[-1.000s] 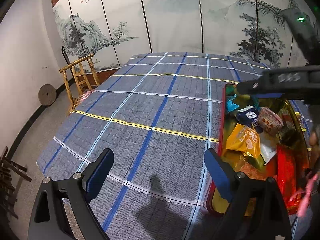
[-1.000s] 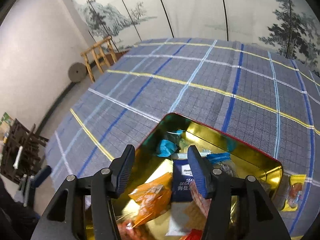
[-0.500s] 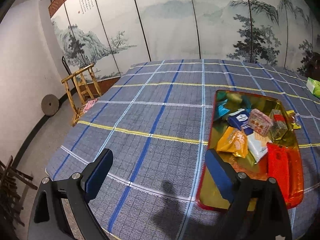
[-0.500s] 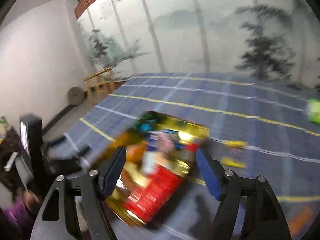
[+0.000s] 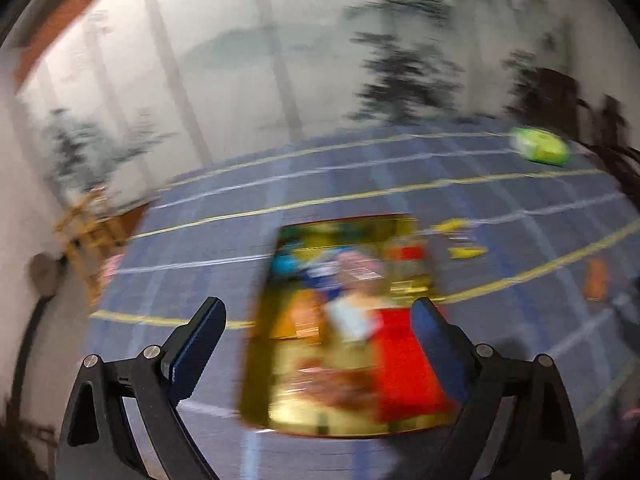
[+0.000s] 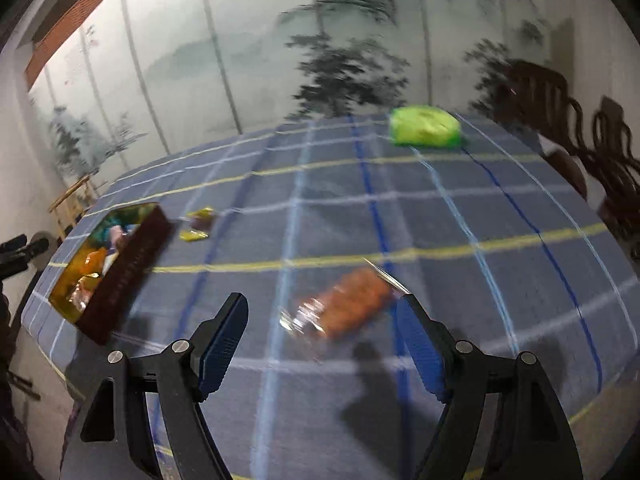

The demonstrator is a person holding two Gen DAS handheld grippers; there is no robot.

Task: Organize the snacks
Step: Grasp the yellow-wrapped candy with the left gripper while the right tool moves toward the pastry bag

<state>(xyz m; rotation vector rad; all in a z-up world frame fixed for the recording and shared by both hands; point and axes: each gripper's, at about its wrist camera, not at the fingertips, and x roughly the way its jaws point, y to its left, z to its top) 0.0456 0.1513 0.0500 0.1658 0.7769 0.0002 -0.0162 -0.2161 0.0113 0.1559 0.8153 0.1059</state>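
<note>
A red tin [image 5: 256, 360] with a gold inside holds several snack packets, and a red packet [image 5: 404, 364] lies in it. My left gripper [image 5: 320, 344] is open and empty above the tin; this view is blurred. In the right wrist view the tin [image 6: 132, 264] sits far left. A clear packet of orange snacks [image 6: 344, 304] lies on the cloth just ahead of my open, empty right gripper [image 6: 324, 336]. A green packet [image 6: 424, 126] lies at the far edge. Small yellow packets [image 6: 198, 224] lie beside the tin.
The table wears a blue-grey checked cloth [image 6: 440, 220]. A painted folding screen [image 6: 280, 40] stands behind it. Dark wooden chairs [image 6: 560, 112] stand at the right, a light wooden chair [image 5: 88, 220] at the left. The left gripper's body [image 6: 20, 252] shows at the left edge.
Both grippers have swung right. The tin now sits between the left fingers. The right gripper has left the tin and now faces the orange snack packet. Both stayed open.
</note>
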